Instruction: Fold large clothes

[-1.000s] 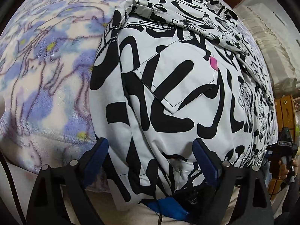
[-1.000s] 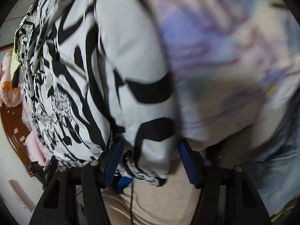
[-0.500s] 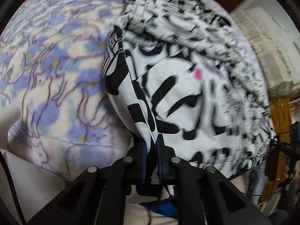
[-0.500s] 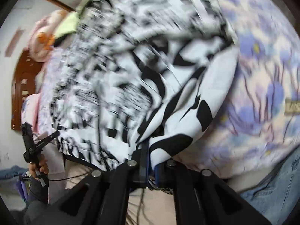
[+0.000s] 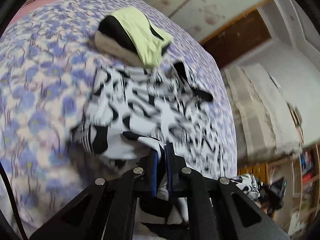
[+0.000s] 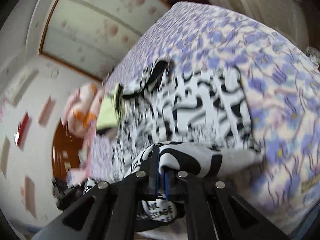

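Note:
A large white garment with bold black print (image 5: 152,108) lies spread on a bed with a blue-flowered blanket (image 5: 36,84). My left gripper (image 5: 161,150) is shut on the garment's near edge, lifted off the bed, with cloth pinched between its blue pads. In the right wrist view the same garment (image 6: 200,108) stretches away, and my right gripper (image 6: 161,160) is shut on another part of its near edge, the fabric draped over its fingers. Both views are blurred by motion.
A folded pile with a pale green piece on top (image 5: 136,38) sits on the bed beyond the garment. Pink bedding with orange print (image 6: 84,108) lies at the head end. A wardrobe and wall (image 5: 260,108) stand past the bed's right side.
Both grippers closed on the garment's near edge, then rose and tilted up, pulling the fabric off the bed. The views now take in the far bed and walls.

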A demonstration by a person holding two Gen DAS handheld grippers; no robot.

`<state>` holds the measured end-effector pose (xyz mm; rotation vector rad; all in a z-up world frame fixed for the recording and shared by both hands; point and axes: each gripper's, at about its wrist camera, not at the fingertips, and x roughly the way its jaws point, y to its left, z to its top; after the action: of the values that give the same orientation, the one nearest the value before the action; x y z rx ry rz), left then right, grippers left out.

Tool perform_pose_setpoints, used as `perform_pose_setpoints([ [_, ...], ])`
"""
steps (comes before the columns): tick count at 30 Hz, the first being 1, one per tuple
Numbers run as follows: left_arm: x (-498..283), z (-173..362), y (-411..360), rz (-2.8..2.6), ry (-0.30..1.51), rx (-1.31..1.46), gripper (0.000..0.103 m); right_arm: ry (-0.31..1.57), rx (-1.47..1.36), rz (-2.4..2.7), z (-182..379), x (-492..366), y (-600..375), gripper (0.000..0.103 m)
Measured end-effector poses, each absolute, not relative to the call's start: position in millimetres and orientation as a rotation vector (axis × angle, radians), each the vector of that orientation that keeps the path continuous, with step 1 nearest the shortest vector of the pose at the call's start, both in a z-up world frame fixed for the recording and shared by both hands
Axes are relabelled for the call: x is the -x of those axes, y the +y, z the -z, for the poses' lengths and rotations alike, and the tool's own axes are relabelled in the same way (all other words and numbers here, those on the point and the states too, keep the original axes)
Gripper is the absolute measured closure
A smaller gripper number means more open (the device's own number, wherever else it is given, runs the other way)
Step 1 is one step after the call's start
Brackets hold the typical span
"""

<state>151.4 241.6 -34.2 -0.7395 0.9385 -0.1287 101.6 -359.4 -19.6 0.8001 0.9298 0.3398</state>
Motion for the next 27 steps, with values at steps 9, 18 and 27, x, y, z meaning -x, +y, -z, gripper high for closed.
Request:
perform_pose_setpoints([
  [9, -251, 66, 271, -0.073, 0.947, 0.663, 0.019, 0.894, -0.897, -0.239, 46, -184, -373, 0.04],
  [18, -299, 111, 246, 0.0, 1.057, 0.366, 0.02, 1.005, -0.52, -0.182, 87, -229, -345, 0.04],
  [27, -356, 147, 212, 0.026, 1.139, 0.171, 0.026, 1.103, -0.366, -0.168, 123, -277, -326, 0.04],
])
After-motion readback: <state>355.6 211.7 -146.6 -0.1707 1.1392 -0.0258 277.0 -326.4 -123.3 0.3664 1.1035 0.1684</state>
